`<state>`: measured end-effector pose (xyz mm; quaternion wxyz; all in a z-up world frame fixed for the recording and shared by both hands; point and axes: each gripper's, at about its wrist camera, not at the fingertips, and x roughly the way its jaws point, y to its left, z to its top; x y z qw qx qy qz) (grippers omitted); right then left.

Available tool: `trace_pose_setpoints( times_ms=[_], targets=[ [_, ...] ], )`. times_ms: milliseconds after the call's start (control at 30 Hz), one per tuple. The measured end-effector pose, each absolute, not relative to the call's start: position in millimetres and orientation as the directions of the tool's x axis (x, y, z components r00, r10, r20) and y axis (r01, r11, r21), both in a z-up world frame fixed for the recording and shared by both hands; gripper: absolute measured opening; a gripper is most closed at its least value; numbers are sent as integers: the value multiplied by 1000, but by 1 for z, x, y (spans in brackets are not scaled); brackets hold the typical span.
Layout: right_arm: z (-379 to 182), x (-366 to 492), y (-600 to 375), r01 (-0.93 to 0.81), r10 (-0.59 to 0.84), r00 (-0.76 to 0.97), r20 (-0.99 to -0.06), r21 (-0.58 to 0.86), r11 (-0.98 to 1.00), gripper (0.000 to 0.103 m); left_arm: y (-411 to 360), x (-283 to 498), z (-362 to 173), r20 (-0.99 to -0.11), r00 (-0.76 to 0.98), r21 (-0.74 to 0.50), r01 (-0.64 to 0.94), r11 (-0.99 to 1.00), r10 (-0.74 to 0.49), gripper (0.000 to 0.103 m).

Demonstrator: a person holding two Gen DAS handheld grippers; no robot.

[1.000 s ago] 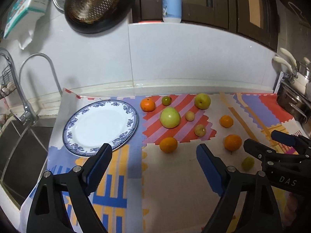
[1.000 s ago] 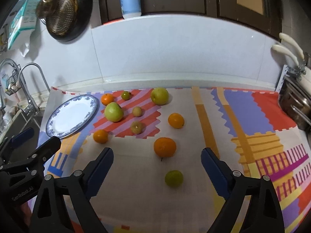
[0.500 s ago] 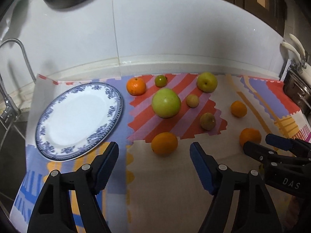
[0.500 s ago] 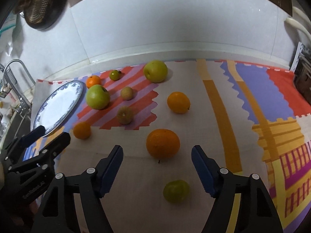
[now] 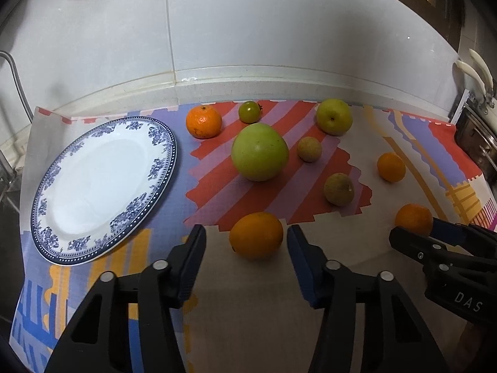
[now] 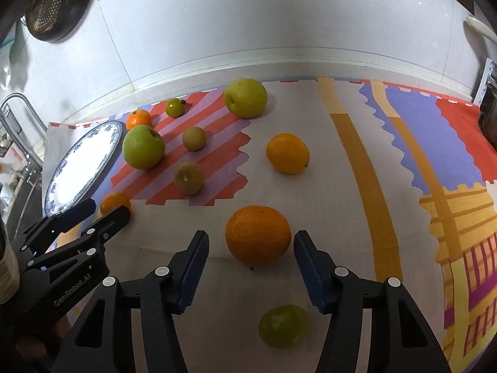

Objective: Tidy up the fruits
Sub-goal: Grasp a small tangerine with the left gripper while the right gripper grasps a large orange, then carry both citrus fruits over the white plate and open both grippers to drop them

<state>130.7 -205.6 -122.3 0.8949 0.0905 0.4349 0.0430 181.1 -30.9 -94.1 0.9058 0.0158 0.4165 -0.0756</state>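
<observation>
An orange [image 5: 256, 239] lies on the patterned mat between the fingers of my left gripper [image 5: 247, 240]. Its jaws are closing, and a small gap shows at each pad. In the right wrist view a larger orange [image 6: 257, 234] sits between the fingers of my right gripper [image 6: 251, 241], whose jaws are also closing without touching it. A blue-and-white plate [image 5: 102, 183] lies bare at the mat's left. Further back are a big green apple [image 5: 259, 152], a mandarin [image 5: 203, 121], a yellow-green apple [image 5: 334, 116] and another orange [image 5: 391, 167].
A small green tomato [image 5: 249, 111] and two small brownish fruits [image 5: 309, 149] [image 5: 338, 189] lie among the others. A green fruit [image 6: 282, 326] rests under the right gripper. The white wall stands behind, a faucet [image 6: 18, 102] and sink at left, metal cookware [image 5: 478, 143] at right.
Both grippers have come down and forward, each onto an orange that now lies between its fingers. Both pairs of jaws have narrowed a lot.
</observation>
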Motion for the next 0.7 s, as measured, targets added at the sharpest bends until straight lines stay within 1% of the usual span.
trace_pose_setpoints(
  times_ms=[133, 200, 233, 700],
  targets=[
    [-123, 132, -204, -3, 145, 622, -770, 182, 983, 51, -31, 184, -96, -762, 634, -42, 158, 986, -134, 44],
    [-122, 132, -205, 1, 135, 624, -769, 174, 985, 45, -32, 184, -95, -762, 632, -45, 164, 985, -140, 37],
    [-122, 132, -205, 2, 132, 627, -768, 170, 985, 43, -33, 184, -95, -762, 633, -41, 168, 985, -139, 36],
    [-107, 123, -198, -49, 161, 656, -738, 170, 984, 43, -28, 172, -77, -735, 662, -52, 158, 986, -145, 36]
  ],
)
